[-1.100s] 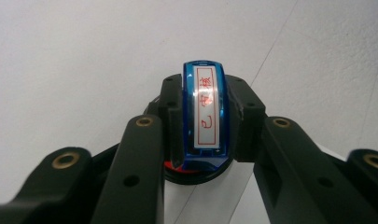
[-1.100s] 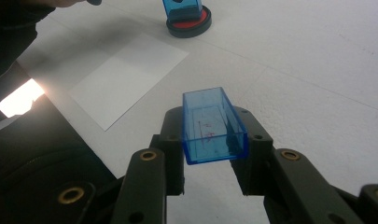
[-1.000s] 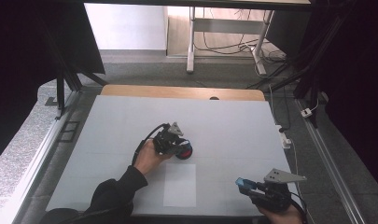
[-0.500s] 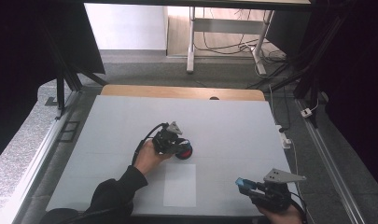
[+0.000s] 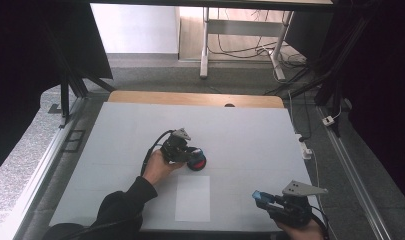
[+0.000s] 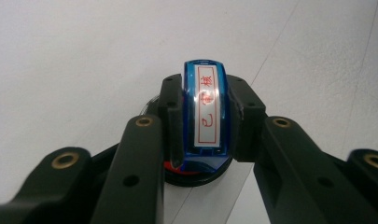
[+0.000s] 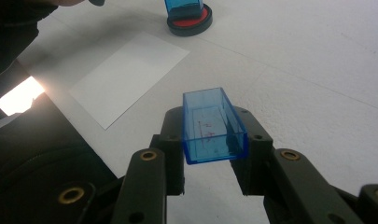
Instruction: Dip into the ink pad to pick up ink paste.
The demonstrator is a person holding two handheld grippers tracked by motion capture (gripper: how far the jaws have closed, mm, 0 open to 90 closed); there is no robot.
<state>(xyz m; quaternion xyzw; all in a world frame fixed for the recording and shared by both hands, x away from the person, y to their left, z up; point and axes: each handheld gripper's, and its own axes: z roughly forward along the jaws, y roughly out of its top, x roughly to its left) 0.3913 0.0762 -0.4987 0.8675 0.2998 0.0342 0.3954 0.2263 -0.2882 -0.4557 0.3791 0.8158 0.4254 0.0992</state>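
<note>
Two grippers are at work on the pale grey counter [image 5: 250, 130], each clamped on one half of a stamp. The left gripper [image 5: 182, 152] holds the translucent blue plastic stamp body with a white label in red characters [image 6: 207, 112], its jaws pressed against the two broad sides, and the stamp stands upright with its foot down in the round black ink pad with a red centre [image 5: 197, 161] near the middle of the counter. The right gripper [image 5: 270, 202], close to the near right edge, is closed across the narrow width of the clear blue rectangular plastic stamp cap [image 7: 213, 126], carrying it off the surface with its open mouth facing up and away (faint red marks show through its floor). What the coming move seems to turn on is the white rectangular sheet of paper [image 5: 192, 197]: it lies just on the person's side of the ink pad, slightly to the right of the left gripper, its long axis running away from the person. The left gripper is plainly the nearer of the two and already has the stamp, so a short lift and a pull back toward the person would likely bring the inked face over the sheet, while the right gripper waits apart with the cap.
</note>
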